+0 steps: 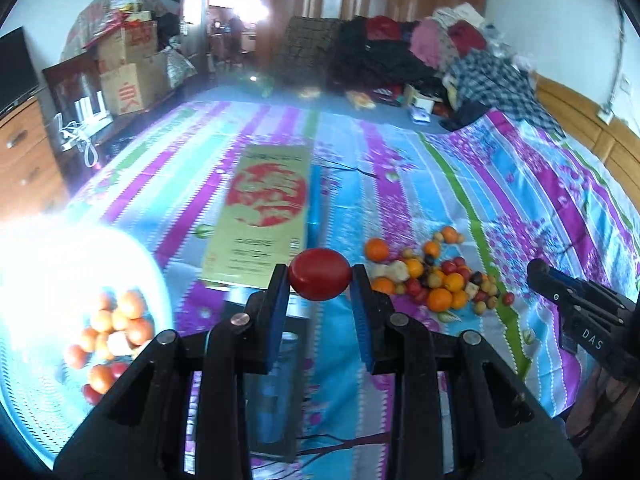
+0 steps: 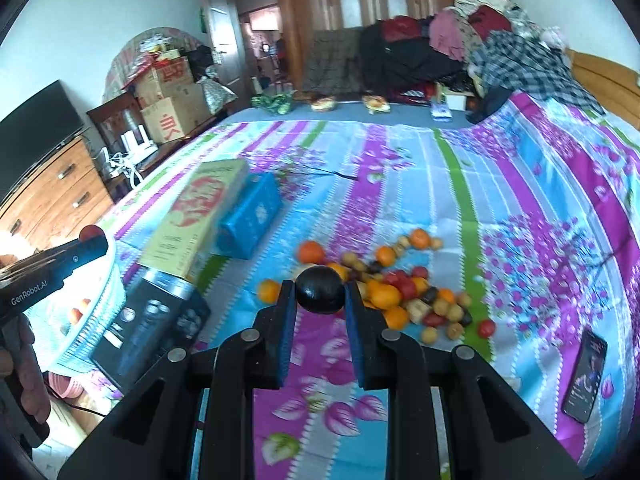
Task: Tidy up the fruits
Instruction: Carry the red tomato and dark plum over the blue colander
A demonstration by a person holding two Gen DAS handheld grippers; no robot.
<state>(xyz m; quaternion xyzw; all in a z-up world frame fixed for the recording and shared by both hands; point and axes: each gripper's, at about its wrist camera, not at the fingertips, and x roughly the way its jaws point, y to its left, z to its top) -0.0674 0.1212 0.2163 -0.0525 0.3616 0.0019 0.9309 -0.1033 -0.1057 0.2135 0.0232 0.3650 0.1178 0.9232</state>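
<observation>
My left gripper is shut on a red round fruit, held above the striped bedsheet. To its lower left stands a pale blue basket with several oranges and red fruits inside. My right gripper is shut on a dark, almost black round fruit, raised above the fruit pile of oranges, red, yellow and dark small fruits on the bed. The same pile lies to the right in the left wrist view, where the right gripper shows at the right edge. The basket sits left in the right wrist view.
A gold and red flat box, a blue box and a dark box lie between basket and pile. A phone rests on the sheet at right. Clothes are heaped at the bed's far end; a wooden dresser stands left.
</observation>
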